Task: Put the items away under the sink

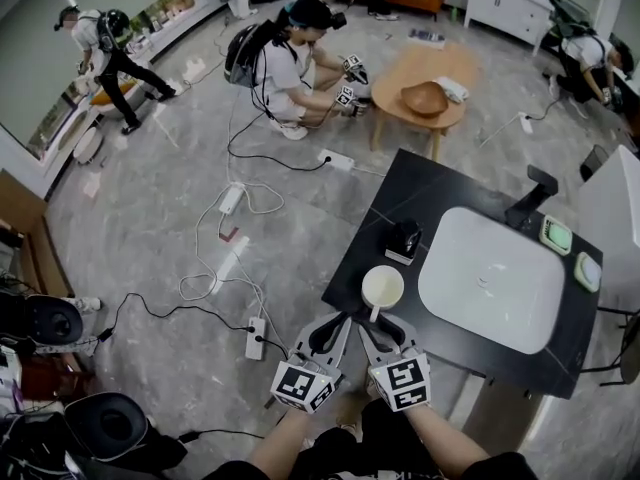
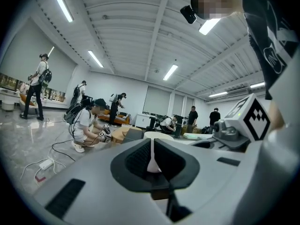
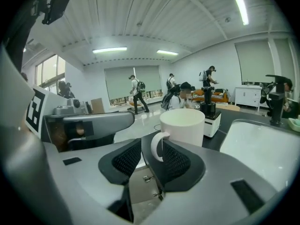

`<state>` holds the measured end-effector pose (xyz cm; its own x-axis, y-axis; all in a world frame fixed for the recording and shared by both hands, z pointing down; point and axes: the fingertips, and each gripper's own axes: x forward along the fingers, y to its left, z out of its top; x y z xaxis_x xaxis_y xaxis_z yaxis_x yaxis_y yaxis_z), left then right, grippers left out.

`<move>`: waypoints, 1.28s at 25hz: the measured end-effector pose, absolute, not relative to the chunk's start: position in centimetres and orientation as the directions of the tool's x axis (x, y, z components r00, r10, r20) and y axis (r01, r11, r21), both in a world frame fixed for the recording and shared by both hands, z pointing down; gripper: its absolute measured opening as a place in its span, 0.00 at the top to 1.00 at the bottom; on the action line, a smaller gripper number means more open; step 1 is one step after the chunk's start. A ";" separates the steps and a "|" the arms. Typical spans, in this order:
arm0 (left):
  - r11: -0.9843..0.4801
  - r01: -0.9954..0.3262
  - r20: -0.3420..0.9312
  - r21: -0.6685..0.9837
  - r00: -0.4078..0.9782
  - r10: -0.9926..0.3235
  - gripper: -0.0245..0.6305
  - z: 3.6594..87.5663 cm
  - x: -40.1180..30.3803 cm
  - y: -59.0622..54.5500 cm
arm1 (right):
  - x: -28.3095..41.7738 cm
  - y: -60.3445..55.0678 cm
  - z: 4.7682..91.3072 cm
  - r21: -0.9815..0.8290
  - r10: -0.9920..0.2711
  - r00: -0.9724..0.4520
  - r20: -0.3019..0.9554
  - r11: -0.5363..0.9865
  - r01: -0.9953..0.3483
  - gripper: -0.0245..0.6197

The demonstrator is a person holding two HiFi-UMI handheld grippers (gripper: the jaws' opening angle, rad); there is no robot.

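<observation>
A white mug [image 1: 382, 289] stands at the front left corner of the black counter [image 1: 380, 223], its handle turned toward me. My right gripper [image 1: 368, 321] reaches that handle. In the right gripper view the mug [image 3: 183, 125] fills the middle and its handle [image 3: 156, 146] sits between the gripper's [image 3: 151, 157] open jaws, close to the right pad [image 3: 177, 161] and apart from the left one. My left gripper [image 1: 343, 320] hangs just left of the counter's corner, over the floor. Its jaws [image 2: 151, 154] are shut with nothing held. The cupboard under the sink is hidden.
A white basin [image 1: 490, 280] fills the counter's middle, with a black tap [image 1: 530, 198] and two green dishes [image 1: 556, 235] behind it. A small black device [image 1: 404, 240] stands behind the mug. Cables and power strips [image 1: 232, 198] cross the floor. A person crouches by a round wooden table [image 1: 425, 78].
</observation>
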<state>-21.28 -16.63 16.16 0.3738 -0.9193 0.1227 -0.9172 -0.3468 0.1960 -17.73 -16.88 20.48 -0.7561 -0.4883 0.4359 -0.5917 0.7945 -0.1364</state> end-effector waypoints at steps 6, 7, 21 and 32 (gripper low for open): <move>-0.320 -0.927 0.141 0.196 0.349 -0.926 0.95 16.4 -22.2 -15.4 | -17.9 -18.0 20.8 -0.129 -0.526 -0.724 0.446 0.763 -0.633 0.78; -0.316 -0.928 0.143 0.195 0.346 -0.927 0.95 16.5 -22.3 -15.3 | -17.9 -18.1 20.8 -0.127 -0.529 -0.722 0.445 0.761 -0.636 0.81; -0.334 -0.919 0.129 0.209 0.365 -0.922 0.95 16.5 -21.0 -15.2 | -13.7 -18.2 20.3 -0.058 -0.552 -0.701 0.452 0.766 -0.640 0.86; -0.342 -0.915 0.137 0.214 0.375 -0.917 0.95 16.7 -20.8 -15.1 | -11.8 -19.4 20.6 -0.032 -0.596 -0.657 0.461 0.729 -0.683 0.85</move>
<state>-20.81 -15.09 16.73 0.3752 -0.9168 0.1368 -0.9147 -0.3424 0.2144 -11.80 -19.42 20.60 -0.6574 -0.5959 0.4613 -0.6833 0.7294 -0.0316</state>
